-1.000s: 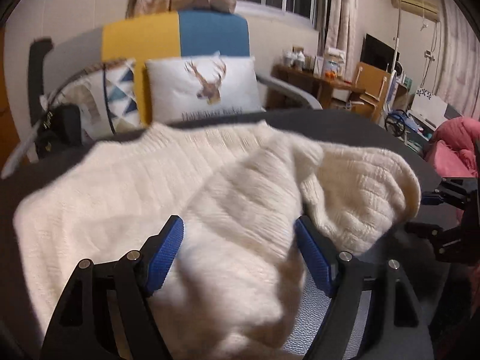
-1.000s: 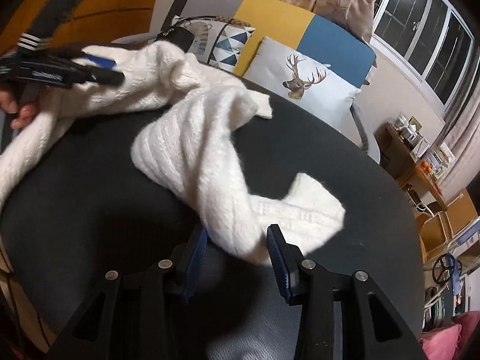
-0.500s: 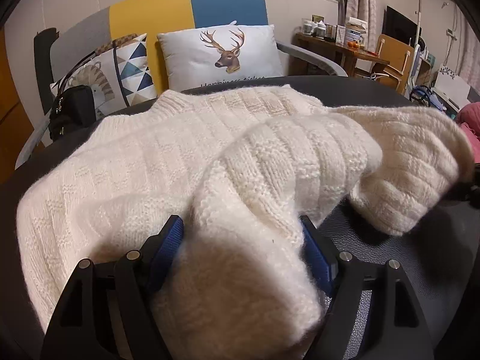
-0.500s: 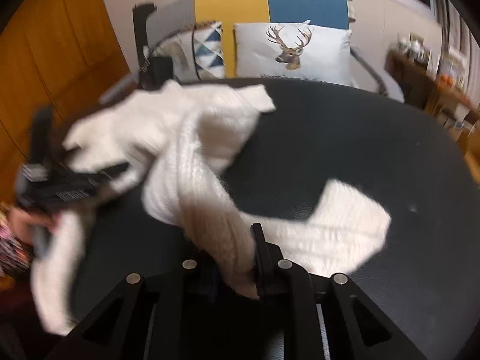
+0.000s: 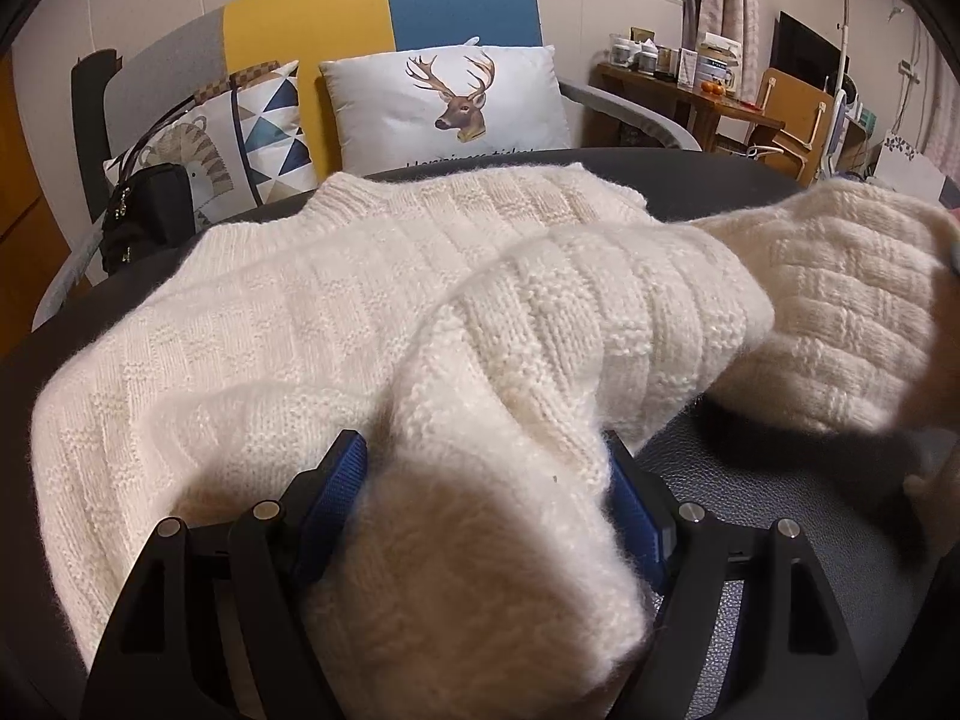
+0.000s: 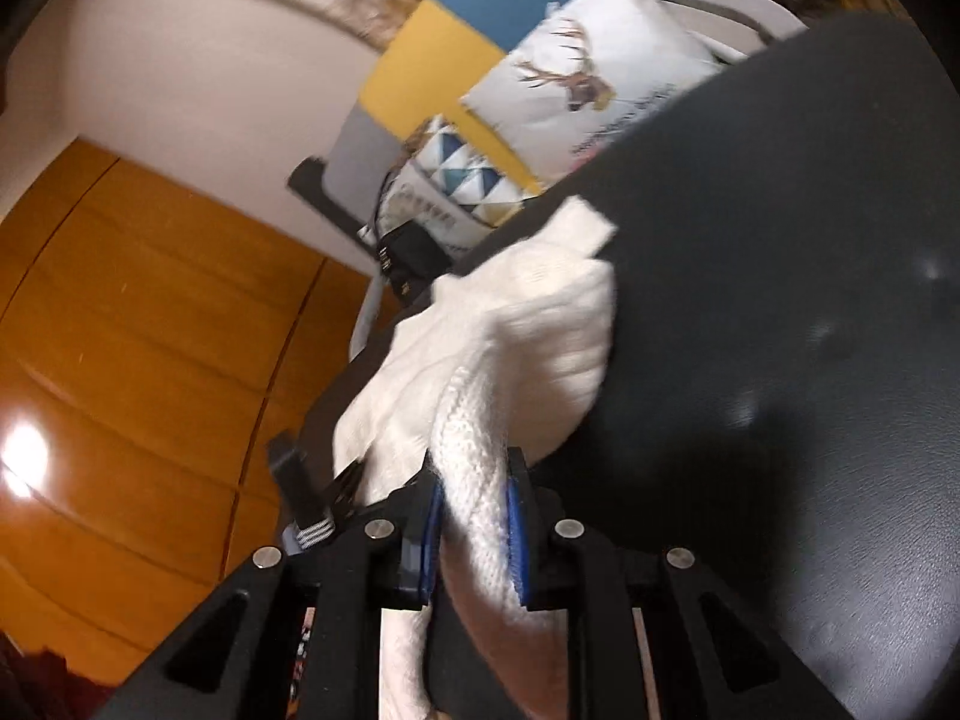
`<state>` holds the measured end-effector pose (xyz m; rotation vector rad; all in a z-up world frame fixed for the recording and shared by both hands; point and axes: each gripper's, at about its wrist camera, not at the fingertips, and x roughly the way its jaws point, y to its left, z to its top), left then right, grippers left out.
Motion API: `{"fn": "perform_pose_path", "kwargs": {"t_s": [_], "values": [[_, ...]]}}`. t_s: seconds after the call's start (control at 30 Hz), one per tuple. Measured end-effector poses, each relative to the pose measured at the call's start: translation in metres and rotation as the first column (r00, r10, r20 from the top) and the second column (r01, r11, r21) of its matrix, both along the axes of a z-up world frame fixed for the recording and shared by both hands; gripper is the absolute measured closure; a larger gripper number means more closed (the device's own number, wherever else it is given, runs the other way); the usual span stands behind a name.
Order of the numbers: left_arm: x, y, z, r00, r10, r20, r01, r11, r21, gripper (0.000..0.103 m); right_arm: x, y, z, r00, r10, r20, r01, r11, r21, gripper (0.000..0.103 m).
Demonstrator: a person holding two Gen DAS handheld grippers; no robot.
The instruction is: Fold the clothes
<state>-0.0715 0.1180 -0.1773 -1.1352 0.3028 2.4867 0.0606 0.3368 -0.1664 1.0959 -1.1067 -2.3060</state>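
Garment: a thick cream cable-knit sweater (image 5: pixel 372 324) lies spread over the dark leather-look round table (image 5: pixel 780 480), its collar toward the sofa and one sleeve lifted off to the right.
Left gripper (image 5: pixel 486 510): the blue-padded fingers stand wide, with a fat bundle of knit filling the gap — the pads touch the wool on both sides, so I read it as holding that bunched hem.
Right gripper (image 6: pixel 474 534): pressed narrow, pinching the sleeve's ribbed edge between its blue pads; the tool is rolled well over to one side.
Step in hand: by my judgement, carrying the sleeve across the body of the sweater.
Doing it well: keep the left anchor low and quiet, sweep the sleeve across flat — no twist — and lay it straight before letting go.
Left view only: the full spread of the body, the collar, the deer-print white cushion (image 5: pixel 444 102).
Right view only: the actual pinch on the sleeve, the left tool's black frame (image 6: pixel 306 498) seen side-on, the orange wooden panelling (image 6: pixel 138 324).
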Motion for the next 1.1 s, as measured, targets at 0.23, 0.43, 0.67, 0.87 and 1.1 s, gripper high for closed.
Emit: {"fn": "perform_pose_path", "kwargs": {"t_s": [0.23,0.43,0.67,0.87,1.1], "values": [[0.002,0.004,-0.002,1.000,0.007,-0.002,-0.007,1.000,-0.015,0.023,-0.017,0.036,-0.035,0.979,-0.175,0.103,0.155,0.972,0.177,0.082],[0.003,0.006,-0.003,1.000,0.010,0.002,-0.010,1.000,-0.019,0.023,-0.012,0.052,-0.051,0.915,-0.367,0.166,0.273,0.868,0.415,0.073],[0.005,0.014,-0.005,1.000,0.009,-0.007,-0.009,0.998,-0.058,0.018,0.047,-0.003,0.005,0.936,-0.352,-0.005,0.294,0.774,0.561,0.072],[0.006,0.017,-0.006,1.000,0.006,-0.019,-0.008,0.996,-0.087,0.017,0.071,-0.067,-0.009,0.973,-0.217,0.075,0.083,0.637,0.767,0.072],[0.005,0.018,-0.006,1.000,0.006,-0.022,-0.008,0.996,-0.093,0.016,0.072,-0.092,-0.041,0.977,-0.173,0.127,-0.049,0.393,0.918,0.072]]}}
